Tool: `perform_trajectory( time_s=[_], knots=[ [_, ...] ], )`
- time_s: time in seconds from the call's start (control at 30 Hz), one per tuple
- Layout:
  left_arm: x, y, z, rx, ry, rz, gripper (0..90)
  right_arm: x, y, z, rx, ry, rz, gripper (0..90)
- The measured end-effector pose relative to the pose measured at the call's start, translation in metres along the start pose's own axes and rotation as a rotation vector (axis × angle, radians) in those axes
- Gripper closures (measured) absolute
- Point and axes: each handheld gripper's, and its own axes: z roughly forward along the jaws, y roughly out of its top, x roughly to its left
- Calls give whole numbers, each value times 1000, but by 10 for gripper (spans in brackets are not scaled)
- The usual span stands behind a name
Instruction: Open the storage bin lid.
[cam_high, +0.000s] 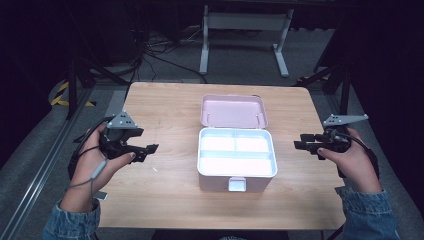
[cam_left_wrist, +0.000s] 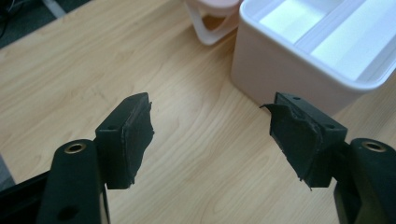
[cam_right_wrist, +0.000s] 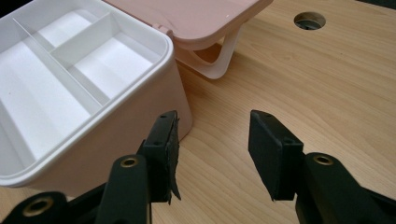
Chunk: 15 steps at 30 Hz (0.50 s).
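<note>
1. The box (cam_high: 237, 159) sits mid-worktop, lid (cam_high: 233, 111) open toward the far edge.
2. Left gripper (cam_high: 148, 150) and right gripper (cam_high: 300, 145): fingers released, empty.
3. Approach both box sides evenly, likely gripping low.

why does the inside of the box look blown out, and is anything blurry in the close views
High view: the white tray inside the pink box glares to near pure white against dim, dark surroundings, so its dividers barely show. Left gripper view: the tray is bright too, wood grain sharp, the left tongs slightly soft. Right gripper view: the tray is evenly lit, dividers clear, the right tongs a bit soft.
</note>
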Motion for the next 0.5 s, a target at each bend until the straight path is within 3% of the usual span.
perform_trajectory(
  time_s=[0.1, 0.3, 0.33, 0.5],
  knots=[
    [-1, -10, 5, 46, 6, -6, 296, -2, -2, 1, 17, -11, 5, 537],
    [4, -30, 12, 74, 9, -61, 270, -7, -6, -1, 37, -29, 19, 529],
    [6, -33, 14, 84, 20, -81, 270, -7, -7, -1, 40, -31, 20, 529],
    [19, -46, 26, 171, 82, -91, 244, -12, -11, -2, 59, -67, 22, 509]
  ],
)
